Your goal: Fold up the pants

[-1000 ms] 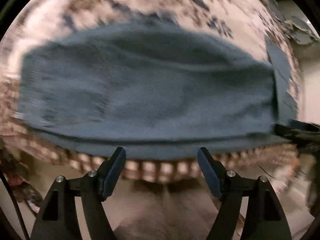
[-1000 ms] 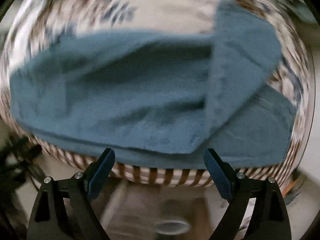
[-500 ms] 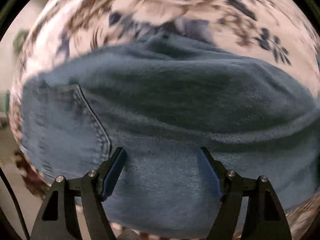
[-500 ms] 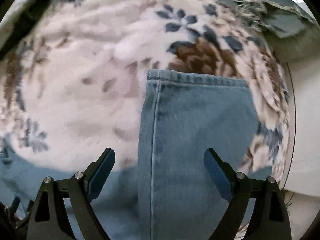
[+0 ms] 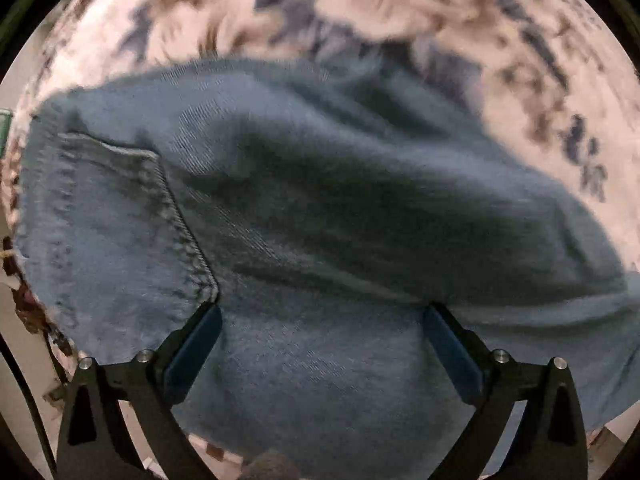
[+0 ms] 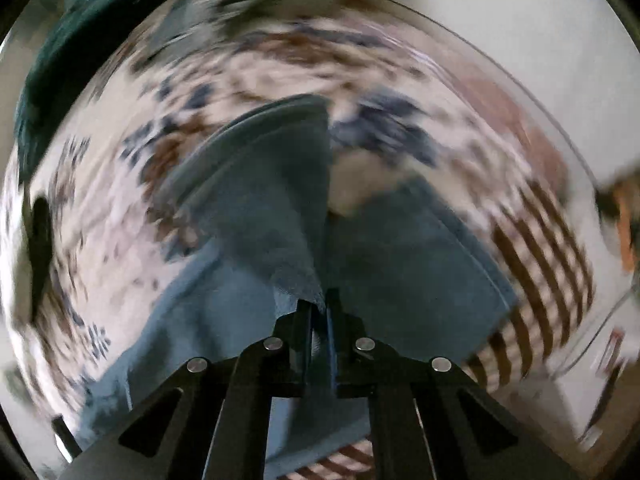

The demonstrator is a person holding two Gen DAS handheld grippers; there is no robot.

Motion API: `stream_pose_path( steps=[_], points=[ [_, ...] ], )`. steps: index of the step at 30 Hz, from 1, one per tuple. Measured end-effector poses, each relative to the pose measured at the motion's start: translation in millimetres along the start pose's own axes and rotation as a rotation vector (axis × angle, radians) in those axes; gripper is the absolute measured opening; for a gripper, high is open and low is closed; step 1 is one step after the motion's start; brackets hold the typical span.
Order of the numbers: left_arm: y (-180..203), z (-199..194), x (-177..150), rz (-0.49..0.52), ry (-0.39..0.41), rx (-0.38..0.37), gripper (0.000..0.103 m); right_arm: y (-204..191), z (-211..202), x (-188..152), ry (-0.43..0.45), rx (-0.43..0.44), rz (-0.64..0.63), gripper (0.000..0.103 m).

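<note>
- Floral blanket (image 5: 520, 40), cream with brown and navy flowers, striped border at one edge (image 6: 540, 264); carries all items.
- Blue jeans (image 5: 320, 208), spread on the blanket; back pocket (image 5: 112, 232) faces up.
- Left gripper (image 5: 320, 320), above the jeans; fingers (image 5: 196, 344) opening wide, pinching no cloth.
- Right gripper (image 6: 319, 312), fingers closed on a raised fold of the jeans (image 6: 280, 200); view blurred.
</note>
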State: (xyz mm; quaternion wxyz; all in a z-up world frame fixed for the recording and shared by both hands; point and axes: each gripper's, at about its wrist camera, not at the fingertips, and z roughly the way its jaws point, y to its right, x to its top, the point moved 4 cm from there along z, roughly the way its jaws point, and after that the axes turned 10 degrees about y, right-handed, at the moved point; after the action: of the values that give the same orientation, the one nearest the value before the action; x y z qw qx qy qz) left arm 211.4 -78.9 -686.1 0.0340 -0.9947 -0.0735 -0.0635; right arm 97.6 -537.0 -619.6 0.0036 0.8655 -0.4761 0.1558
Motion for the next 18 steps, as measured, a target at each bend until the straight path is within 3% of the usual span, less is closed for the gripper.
stream_pose_path(
  steps=[3, 8, 14, 16, 18],
  points=[
    [18.9, -24.2, -6.7, 0.050, 0.043, -0.046, 0.103, 49.2, 7.6, -9.0, -0.018, 0.011, 0.125, 0.005],
    [50.0, -44.7, -33.0, 0.158, 0.055, -0.098, 0.103, 88.4, 11.3, -27.5, -0.045, 0.047, 0.256, 0.005],
    [68.4, -51.4, -67.4, 0.244, 0.041, -0.106, 0.103, 95.6, -0.4, -42.2, -0.057, 0.036, 0.228, 0.005],
    [68.2, -51.2, -78.8, 0.250, 0.035, -0.096, 0.103, 98.2, 23.6, -49.9, -0.140, 0.012, 0.184, 0.005],
    [73.3, -55.0, -98.4, 0.238, 0.030, -0.081, 0.103, 99.4, 39.5, -54.0, -0.199, -0.017, 0.163, 0.016]
  ],
)
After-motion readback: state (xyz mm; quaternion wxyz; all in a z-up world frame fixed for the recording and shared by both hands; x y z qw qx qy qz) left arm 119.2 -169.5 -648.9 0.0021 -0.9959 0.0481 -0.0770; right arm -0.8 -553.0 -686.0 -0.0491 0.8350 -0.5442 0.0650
